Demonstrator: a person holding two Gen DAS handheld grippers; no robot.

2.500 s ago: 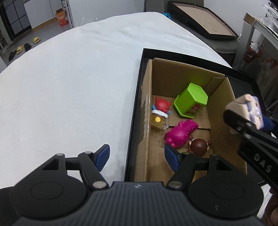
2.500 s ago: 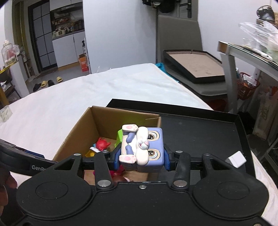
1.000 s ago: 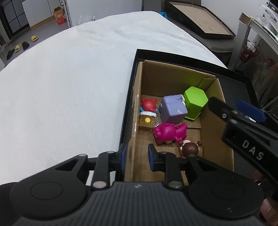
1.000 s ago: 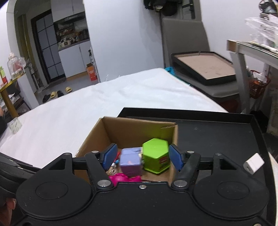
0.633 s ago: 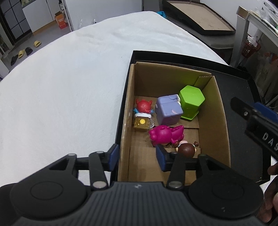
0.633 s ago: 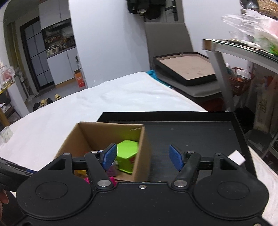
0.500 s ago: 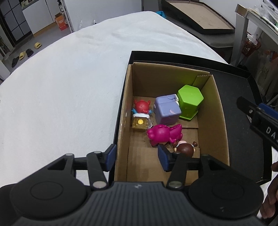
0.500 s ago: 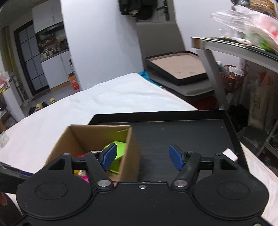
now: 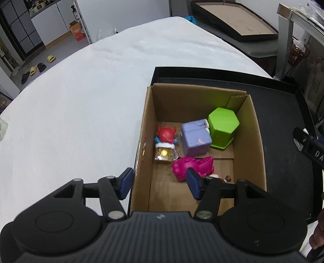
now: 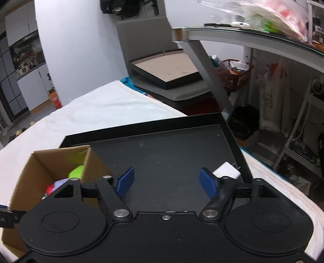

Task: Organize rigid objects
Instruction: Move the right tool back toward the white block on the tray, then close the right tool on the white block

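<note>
Toys sit packed in the box [image 9: 202,125]: green block [image 9: 223,124], purple cube [image 9: 195,139], red figure [image 9: 167,133], pink one [image 9: 192,164]; the left gripper [image 9: 160,183], jaws just widened, straddles its near wall without gripping. Right gripper [image 10: 166,183], empty and just spread wider, points past the box toward a white cube [image 10: 226,172], probably next.

Lighting: even, diffuse indoor light, moderately bright; source not visible. White tablecloth [image 9: 81,105] nearly washed out. Cardboard box [image 9: 251,141] interior softly shaded. Black tray [image 10: 172,153] matte, faint sheen. Clear plastic bags [image 10: 263,18] on the shelf glare-bleached. Right wrist view motion-blurred throughout; left wrist view sharper, slightly soft. Strong fisheye curvature at both frames' edges.
</note>
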